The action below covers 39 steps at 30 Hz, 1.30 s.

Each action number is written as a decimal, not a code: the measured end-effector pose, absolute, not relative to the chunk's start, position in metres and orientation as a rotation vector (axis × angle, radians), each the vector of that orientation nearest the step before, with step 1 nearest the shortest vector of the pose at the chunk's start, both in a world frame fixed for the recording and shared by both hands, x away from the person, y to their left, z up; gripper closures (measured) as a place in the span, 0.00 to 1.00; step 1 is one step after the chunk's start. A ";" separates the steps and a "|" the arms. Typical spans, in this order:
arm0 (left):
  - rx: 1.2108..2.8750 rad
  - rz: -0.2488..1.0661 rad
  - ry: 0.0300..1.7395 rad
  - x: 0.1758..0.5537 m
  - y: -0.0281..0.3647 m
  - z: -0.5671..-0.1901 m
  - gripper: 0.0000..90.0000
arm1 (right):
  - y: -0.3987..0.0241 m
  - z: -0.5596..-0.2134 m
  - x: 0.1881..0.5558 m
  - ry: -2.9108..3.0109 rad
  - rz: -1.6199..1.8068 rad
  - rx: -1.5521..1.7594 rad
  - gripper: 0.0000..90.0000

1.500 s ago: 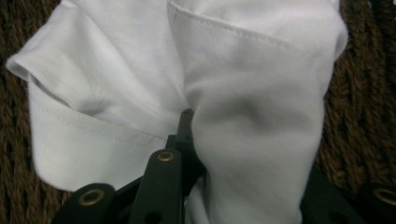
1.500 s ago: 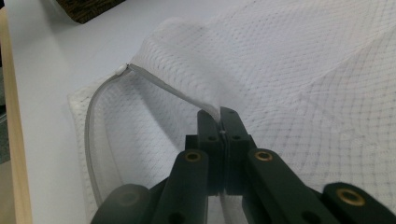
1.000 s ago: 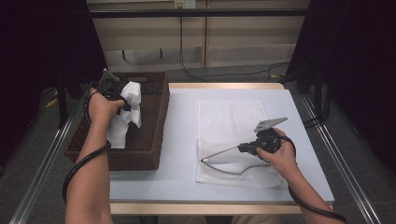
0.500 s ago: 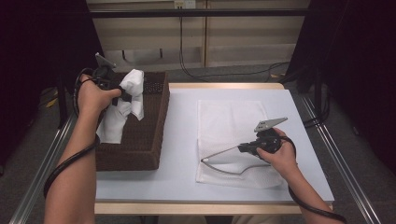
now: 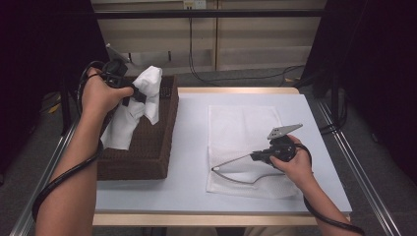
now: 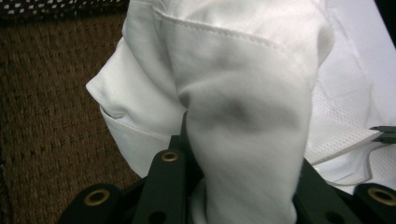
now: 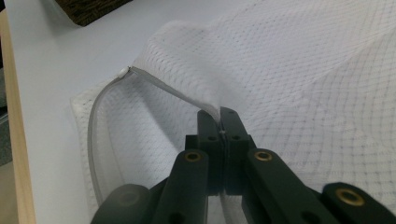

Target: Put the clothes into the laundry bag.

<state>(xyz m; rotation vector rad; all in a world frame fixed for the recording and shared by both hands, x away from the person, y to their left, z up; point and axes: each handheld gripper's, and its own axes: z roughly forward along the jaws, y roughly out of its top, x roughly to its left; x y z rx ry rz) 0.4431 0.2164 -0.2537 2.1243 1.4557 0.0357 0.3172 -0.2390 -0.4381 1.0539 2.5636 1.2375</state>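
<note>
Over the basket [image 5: 147,147], the left tool [image 5: 132,94] is clamped on a white cloth [image 5: 140,105]; the right tool [image 5: 255,157] pinches a net bag [image 5: 241,128].

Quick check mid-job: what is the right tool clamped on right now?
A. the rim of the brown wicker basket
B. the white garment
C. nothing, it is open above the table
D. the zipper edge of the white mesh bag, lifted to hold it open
D: the right tool pinches the zipper edge of the mesh bag, raising it off the table.
</note>
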 end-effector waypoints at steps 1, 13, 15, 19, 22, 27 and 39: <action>2.124 0.022 1.439 0.442 0.215 -0.251 0.83 | -0.239 -0.438 0.317 2.564 1.237 1.052 1.00; 2.169 -0.043 1.303 0.430 0.185 -0.235 0.83 | -0.240 -0.438 0.317 2.557 1.232 1.062 1.00; 2.196 -0.050 1.261 0.427 0.178 -0.234 0.83 | -0.241 -0.437 0.317 2.558 1.230 1.069 1.00; 2.219 -0.082 1.221 0.425 0.167 -0.233 0.83 | -0.240 -0.438 0.316 2.552 1.222 1.062 1.00; 2.217 -0.086 1.204 0.423 0.161 -0.232 0.83 | -0.240 -0.439 0.316 2.560 1.222 1.069 1.00; 2.231 -0.106 1.154 0.417 0.150 -0.235 0.83 | -0.240 -0.439 0.316 2.555 1.212 1.081 1.00; 2.282 -0.173 1.017 0.398 0.123 -0.249 0.83 | -0.237 -0.431 0.330 2.550 1.143 1.106 1.00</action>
